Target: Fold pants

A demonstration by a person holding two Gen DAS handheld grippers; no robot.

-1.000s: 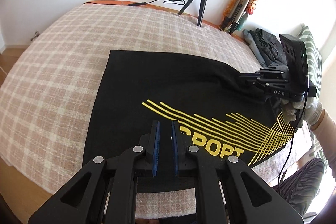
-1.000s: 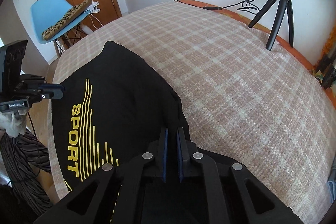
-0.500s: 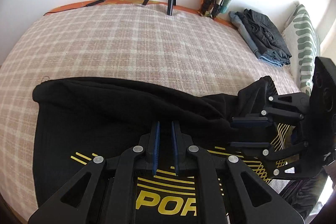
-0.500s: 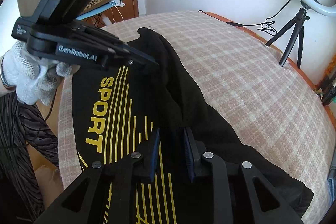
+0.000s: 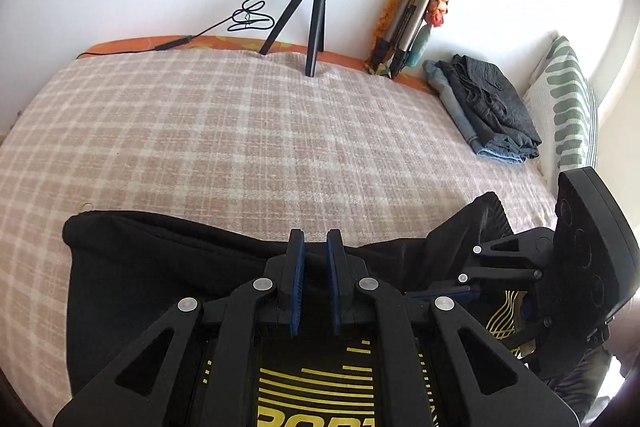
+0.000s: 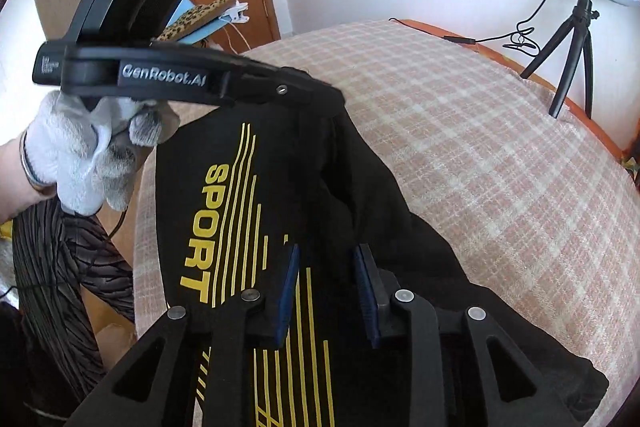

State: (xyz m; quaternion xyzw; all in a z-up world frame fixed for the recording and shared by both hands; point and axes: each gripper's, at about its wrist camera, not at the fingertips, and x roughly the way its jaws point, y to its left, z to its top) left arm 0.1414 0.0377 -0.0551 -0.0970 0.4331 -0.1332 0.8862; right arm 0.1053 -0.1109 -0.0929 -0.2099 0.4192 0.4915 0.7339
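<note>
Black pants (image 5: pixel 160 267) with yellow stripes and "SPORT" lettering (image 6: pixel 200 231) lie on the plaid bed cover (image 5: pixel 240 131), part folded over. My left gripper (image 5: pixel 316 247) is shut on the folded pants edge; in the right wrist view it (image 6: pixel 320 95) holds the fabric lifted above the printed leg. My right gripper (image 6: pixel 326 259) is open above the pants with black fabric between its jaws, touching nothing clearly. In the left wrist view it (image 5: pixel 460 291) sits low at the right over the pants.
A ring light on a tripod (image 5: pixel 320 7) stands at the bed's far edge, with a folded tripod (image 5: pixel 412 11) beside it. Folded jeans (image 5: pixel 484 107) and a striped pillow (image 5: pixel 568 107) lie at the right. A blue chair (image 6: pixel 200 23) stands off the bed.
My left gripper carried the pants edge across over the printed leg, toward the far side. My right gripper opened and let go of the fabric.
</note>
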